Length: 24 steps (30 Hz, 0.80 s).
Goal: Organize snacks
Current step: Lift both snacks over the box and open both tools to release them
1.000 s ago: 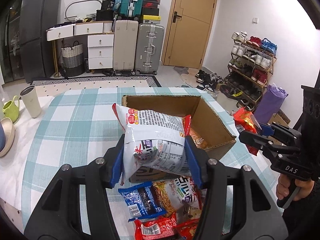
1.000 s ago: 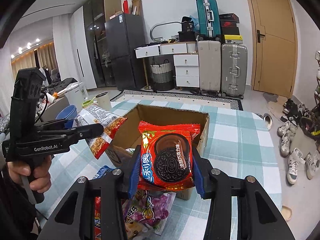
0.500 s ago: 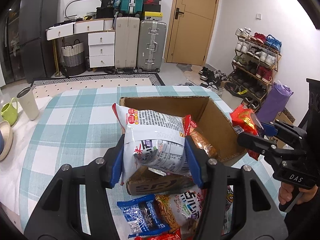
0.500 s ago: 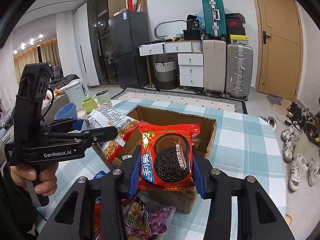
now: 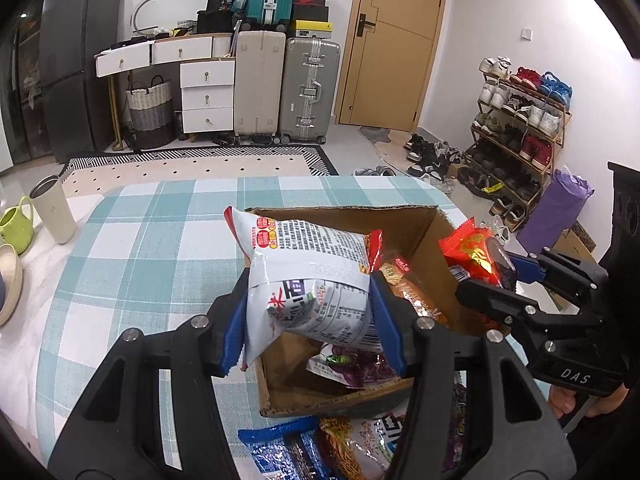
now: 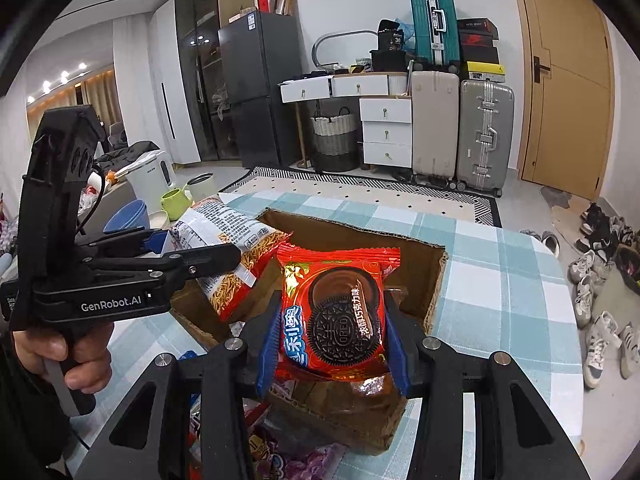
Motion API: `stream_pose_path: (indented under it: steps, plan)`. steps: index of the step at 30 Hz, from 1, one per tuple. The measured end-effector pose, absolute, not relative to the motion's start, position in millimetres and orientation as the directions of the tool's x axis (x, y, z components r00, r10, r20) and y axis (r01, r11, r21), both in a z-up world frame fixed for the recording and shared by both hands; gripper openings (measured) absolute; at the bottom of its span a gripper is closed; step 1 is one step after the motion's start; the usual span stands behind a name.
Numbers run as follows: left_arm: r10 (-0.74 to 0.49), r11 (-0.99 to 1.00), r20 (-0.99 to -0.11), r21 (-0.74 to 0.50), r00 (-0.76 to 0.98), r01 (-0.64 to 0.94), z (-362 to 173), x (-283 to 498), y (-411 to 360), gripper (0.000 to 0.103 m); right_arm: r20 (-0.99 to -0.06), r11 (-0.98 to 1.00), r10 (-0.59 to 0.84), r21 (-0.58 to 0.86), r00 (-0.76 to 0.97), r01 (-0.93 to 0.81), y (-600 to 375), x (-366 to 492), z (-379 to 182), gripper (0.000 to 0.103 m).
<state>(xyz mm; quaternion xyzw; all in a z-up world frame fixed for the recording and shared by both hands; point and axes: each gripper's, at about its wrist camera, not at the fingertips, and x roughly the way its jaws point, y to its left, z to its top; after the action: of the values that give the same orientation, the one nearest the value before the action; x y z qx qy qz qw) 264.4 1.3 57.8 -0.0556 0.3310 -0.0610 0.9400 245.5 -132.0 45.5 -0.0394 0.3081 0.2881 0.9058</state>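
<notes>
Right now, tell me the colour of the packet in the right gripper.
Red Oreo packet, dark cookie printed on it; clearest in the right wrist view.

Beyond the checked tablecloth [image 5: 132,248] stand two suitcases [image 5: 288,88], a wooden door [image 5: 394,40] and a shoe rack [image 5: 516,120].

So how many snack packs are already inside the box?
2 show for certain: an orange pack by the right wall and a purple pack on the cardboard box floor. The held white noodle pack may hide more.
</notes>
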Motion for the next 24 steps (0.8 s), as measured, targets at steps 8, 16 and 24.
stream_pose_path:
  steps: [8, 16, 24]
  plan:
    - [-0.132, 0.990, -0.637, -0.118, 0.760, 0.074, 46, 280, 0, 0.053, -0.593, 0.832, 0.493, 0.108, 0.637, -0.544, -126, 257, 35, 0.046]
    - [-0.114, 0.993, -0.646, -0.090, 0.754, 0.074, 39, 289, -4, 0.053, -0.601, 0.848, 0.458, 0.076, 0.655, -0.524, -125, 263, 24, 0.046]
    - [-0.109, 0.994, -0.647, -0.080, 0.755, 0.075, 37, 291, -7, 0.053, -0.599, 0.852, 0.449, 0.065, 0.663, -0.519, -127, 265, 21, 0.046]
